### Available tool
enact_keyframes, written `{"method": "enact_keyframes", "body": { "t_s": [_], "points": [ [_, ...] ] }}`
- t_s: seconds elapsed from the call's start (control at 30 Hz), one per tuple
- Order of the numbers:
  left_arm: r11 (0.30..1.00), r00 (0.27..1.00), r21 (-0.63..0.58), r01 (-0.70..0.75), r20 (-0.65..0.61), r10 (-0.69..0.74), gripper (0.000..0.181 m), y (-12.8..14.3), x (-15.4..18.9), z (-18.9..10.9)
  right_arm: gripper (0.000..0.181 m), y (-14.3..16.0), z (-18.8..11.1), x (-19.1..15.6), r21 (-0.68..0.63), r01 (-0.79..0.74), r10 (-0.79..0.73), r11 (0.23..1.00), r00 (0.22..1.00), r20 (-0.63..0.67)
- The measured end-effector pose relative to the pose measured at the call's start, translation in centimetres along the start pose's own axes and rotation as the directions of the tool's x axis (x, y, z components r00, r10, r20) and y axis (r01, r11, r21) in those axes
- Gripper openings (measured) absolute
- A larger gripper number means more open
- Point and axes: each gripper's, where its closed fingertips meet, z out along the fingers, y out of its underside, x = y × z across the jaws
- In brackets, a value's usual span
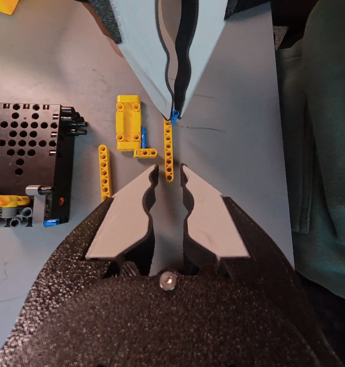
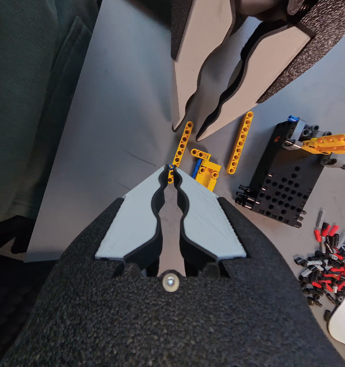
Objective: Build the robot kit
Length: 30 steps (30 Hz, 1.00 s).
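Observation:
My right gripper (image 2: 170,167) is shut on a small blue pin (image 2: 170,166), held over one end of a long yellow holed beam (image 2: 181,148) lying on the grey table. In the left wrist view that gripper (image 1: 174,117) comes from the top with the blue pin (image 1: 174,117) over the beam's far end (image 1: 168,151). My left gripper (image 1: 169,165) is open, its tips either side of the beam's near end; it also shows in the right wrist view (image 2: 184,134).
A second yellow beam (image 1: 104,172), a yellow panel piece (image 1: 128,122), a blue axle (image 1: 143,137) and a short yellow beam (image 1: 145,153) lie to the left. A black holed block (image 1: 26,151) with attached parts stands farther left. A pile of small pins (image 2: 330,262) lies at right. My right fingertips sit around 5 cm from my left ones.

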Motion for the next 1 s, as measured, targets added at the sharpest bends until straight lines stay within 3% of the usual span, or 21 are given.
{"method": "enact_keyframes", "body": {
  "t_s": [0.2,0.6,0.87,1.0],
  "points": [
    [0.999,0.998,-0.025,-0.042,0.049,0.043,0.015,0.38,-0.09,0.42,0.004,0.80,0.05,0.40,-0.061,-0.003,0.003,0.998,1.000,-0.001],
    [0.998,0.998,-0.021,-0.051,0.043,0.052,0.008,0.35,0.13,0.54,0.004,0.93,0.43,0.22,0.020,-0.062,0.063,0.998,0.998,-0.029],
    [0.999,0.998,-0.019,-0.049,0.042,0.049,0.007,0.35,0.14,0.53,0.004,0.79,0.55,0.12,0.028,-0.057,0.057,0.998,0.998,-0.022],
    [0.997,0.995,0.031,-0.064,0.082,0.062,0.018,-0.41,-0.21,-0.06,0.004,0.01,-0.19,0.55,0.101,-0.071,0.076,0.992,0.996,-0.048]
  ]
}}
